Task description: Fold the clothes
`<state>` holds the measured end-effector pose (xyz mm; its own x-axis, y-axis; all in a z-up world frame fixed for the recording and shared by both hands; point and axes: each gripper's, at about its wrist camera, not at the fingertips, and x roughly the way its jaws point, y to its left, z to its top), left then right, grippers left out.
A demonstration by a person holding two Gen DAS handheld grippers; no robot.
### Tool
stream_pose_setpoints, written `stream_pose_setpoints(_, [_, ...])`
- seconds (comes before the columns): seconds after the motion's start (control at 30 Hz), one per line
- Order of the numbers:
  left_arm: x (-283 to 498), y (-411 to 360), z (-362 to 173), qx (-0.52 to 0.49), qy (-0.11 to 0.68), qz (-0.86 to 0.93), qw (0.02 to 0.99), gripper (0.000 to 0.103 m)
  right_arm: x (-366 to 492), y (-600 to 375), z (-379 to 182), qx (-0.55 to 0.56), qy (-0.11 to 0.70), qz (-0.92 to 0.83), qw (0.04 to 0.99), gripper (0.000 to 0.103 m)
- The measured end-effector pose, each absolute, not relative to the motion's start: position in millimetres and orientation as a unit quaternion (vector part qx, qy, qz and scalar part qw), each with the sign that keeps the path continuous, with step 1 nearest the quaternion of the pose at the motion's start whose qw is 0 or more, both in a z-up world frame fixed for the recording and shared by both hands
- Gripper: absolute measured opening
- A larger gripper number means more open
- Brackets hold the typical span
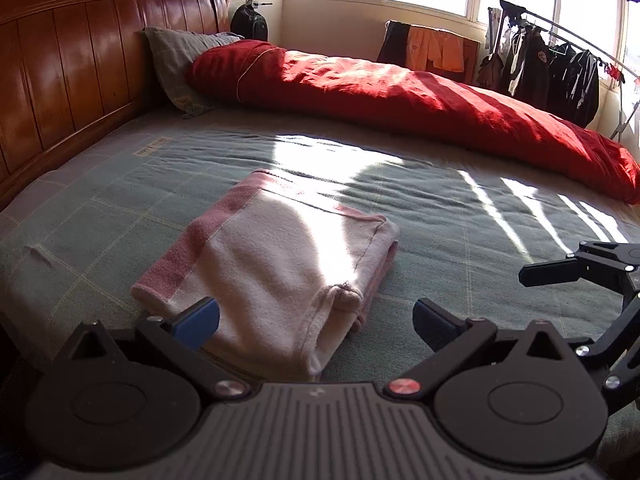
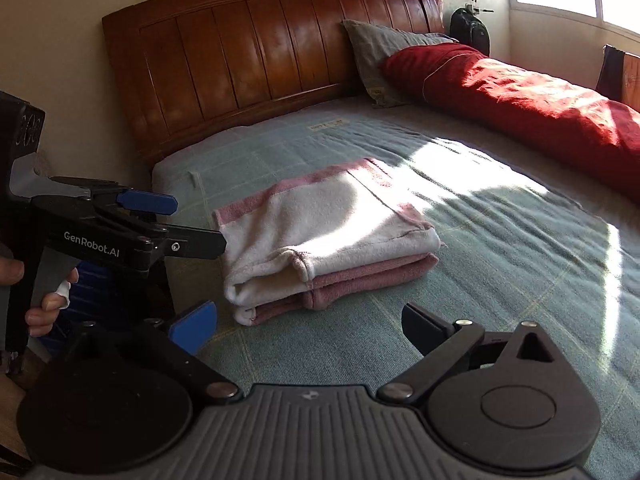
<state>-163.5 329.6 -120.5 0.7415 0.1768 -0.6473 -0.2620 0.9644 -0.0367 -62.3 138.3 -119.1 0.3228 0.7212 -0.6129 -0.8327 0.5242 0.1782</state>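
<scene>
From the left wrist view, a folded pink and white towel (image 1: pixel 276 264) lies flat on the bed's green checked sheet (image 1: pixel 460 216). It looks soft and fuzzy, a neat rectangle with darker pink bands along its edges. Its long side runs from the near edge of the bed away toward the wooden headboard (image 1: pixel 80 72). The left gripper (image 1: pixel 316 320) hangs just over the near end of the towel, its blue-padded fingers (image 1: pixel 198 320) spread wide and holding nothing. A puffy red quilt (image 1: pixel 400 96) lies along the far side.

From the right wrist view, the towel (image 2: pixel 320 232) shows as a thick stack of layers, its folded edges facing the camera. The right gripper (image 2: pixel 308 330) is near it, fingers wide apart and empty. A hand (image 2: pixel 44 300) holds the left gripper (image 2: pixel 188 224) just beside the towel's left end.
</scene>
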Motion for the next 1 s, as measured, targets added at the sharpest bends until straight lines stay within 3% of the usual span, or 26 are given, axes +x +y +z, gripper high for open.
stream_pose_setpoints(0.47, [-225.2,245.2,-94.4,0.051,0.287,0.188,0.938,0.102,-126.3,94.5,-112.1,-0.072,0.318,0.482,0.813,0.103])
stream_pose_setpoints(1.0, [-257.1,210.2,-107.7,-0.003,0.334,0.240,0.911,0.102,-164.7,77.3,-113.4,-0.091,0.319,0.443,0.833,0.103])
